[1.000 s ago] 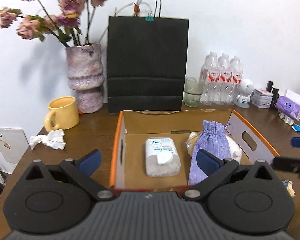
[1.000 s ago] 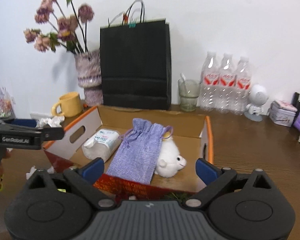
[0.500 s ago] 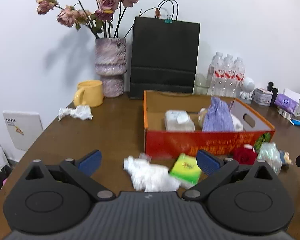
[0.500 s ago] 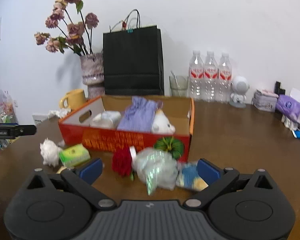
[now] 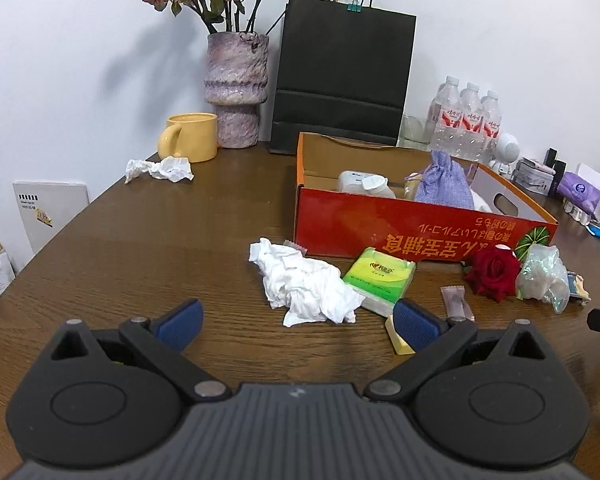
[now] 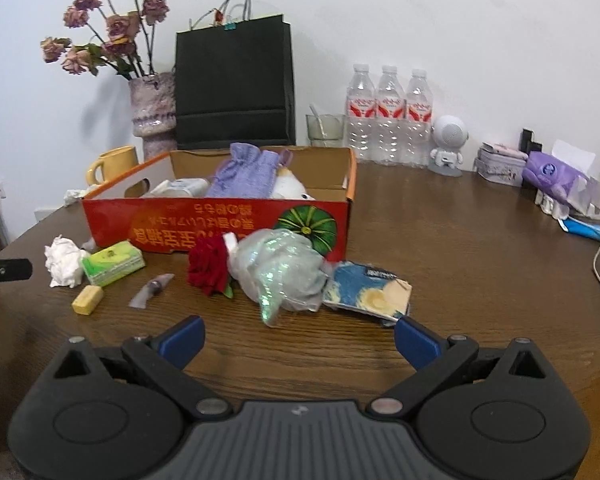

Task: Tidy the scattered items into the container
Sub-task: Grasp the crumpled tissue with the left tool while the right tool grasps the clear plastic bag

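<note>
Both my grippers hang spread and empty over the table, my left gripper (image 5: 296, 320) just short of the crumpled tissue (image 5: 306, 284), my right gripper (image 6: 298, 334) short of the wrapped rose (image 6: 210, 266). Both lie in front of the red box (image 6: 220, 228). Inside it sits a lilac pouch (image 6: 246, 176), perhaps on a plush toy.

Grained wood table (image 5: 140, 248); glossy cardboard box (image 5: 420, 224)
</note>
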`<state>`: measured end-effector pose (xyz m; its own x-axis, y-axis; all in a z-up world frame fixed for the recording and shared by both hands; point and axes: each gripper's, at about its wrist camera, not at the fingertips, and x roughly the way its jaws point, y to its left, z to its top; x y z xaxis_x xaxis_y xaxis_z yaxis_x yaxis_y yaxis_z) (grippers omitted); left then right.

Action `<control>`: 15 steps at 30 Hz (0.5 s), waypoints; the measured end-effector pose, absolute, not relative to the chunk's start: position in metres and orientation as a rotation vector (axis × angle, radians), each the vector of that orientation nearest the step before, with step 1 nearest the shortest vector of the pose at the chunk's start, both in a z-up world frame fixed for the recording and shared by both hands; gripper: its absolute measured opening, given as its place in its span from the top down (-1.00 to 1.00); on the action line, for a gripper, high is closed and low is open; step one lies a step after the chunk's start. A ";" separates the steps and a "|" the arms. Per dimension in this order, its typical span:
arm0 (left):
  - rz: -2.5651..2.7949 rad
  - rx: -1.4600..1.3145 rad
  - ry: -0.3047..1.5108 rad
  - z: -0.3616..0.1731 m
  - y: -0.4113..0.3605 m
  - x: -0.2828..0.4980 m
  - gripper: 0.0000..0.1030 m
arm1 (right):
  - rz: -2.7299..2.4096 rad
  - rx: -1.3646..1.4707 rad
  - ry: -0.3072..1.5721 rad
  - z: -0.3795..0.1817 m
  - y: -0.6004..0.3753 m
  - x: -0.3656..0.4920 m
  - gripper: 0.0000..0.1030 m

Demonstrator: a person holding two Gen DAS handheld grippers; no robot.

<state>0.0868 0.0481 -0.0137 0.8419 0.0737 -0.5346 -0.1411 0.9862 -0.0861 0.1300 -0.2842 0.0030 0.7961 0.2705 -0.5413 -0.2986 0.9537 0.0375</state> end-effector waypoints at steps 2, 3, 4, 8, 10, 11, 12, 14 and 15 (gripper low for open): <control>0.116 -0.125 0.562 -0.015 0.049 0.088 -1.00 | 0.297 -0.044 0.577 0.002 -0.287 0.132 -0.97; 0.117 -0.122 0.564 -0.016 0.049 0.090 -1.00 | 0.296 -0.041 0.577 0.002 -0.288 0.133 -0.97; 0.118 -0.118 0.566 -0.016 0.048 0.092 -1.00 | 0.295 -0.040 0.577 0.001 -0.289 0.133 -0.97; 0.118 -0.095 0.572 -0.017 0.046 0.101 -1.00 | 0.309 -0.056 0.568 0.003 -0.284 0.138 -0.97; 0.120 -0.070 0.576 -0.017 0.044 0.108 -1.00 | 0.324 -0.071 0.560 0.004 -0.279 0.142 -0.97; 0.121 -0.052 0.581 -0.017 0.043 0.113 -1.00 | 0.333 -0.080 0.555 0.005 -0.276 0.144 -0.97; 0.119 -0.035 0.583 -0.017 0.042 0.117 -1.00 | 0.339 -0.087 0.553 0.005 -0.272 0.147 -0.97; 0.118 -0.005 0.583 -0.017 0.039 0.126 -1.00 | 0.357 -0.106 0.546 0.006 -0.265 0.154 -0.97; 0.116 0.013 0.583 -0.018 0.037 0.131 -1.00 | 0.363 -0.115 0.546 0.006 -0.262 0.159 -0.97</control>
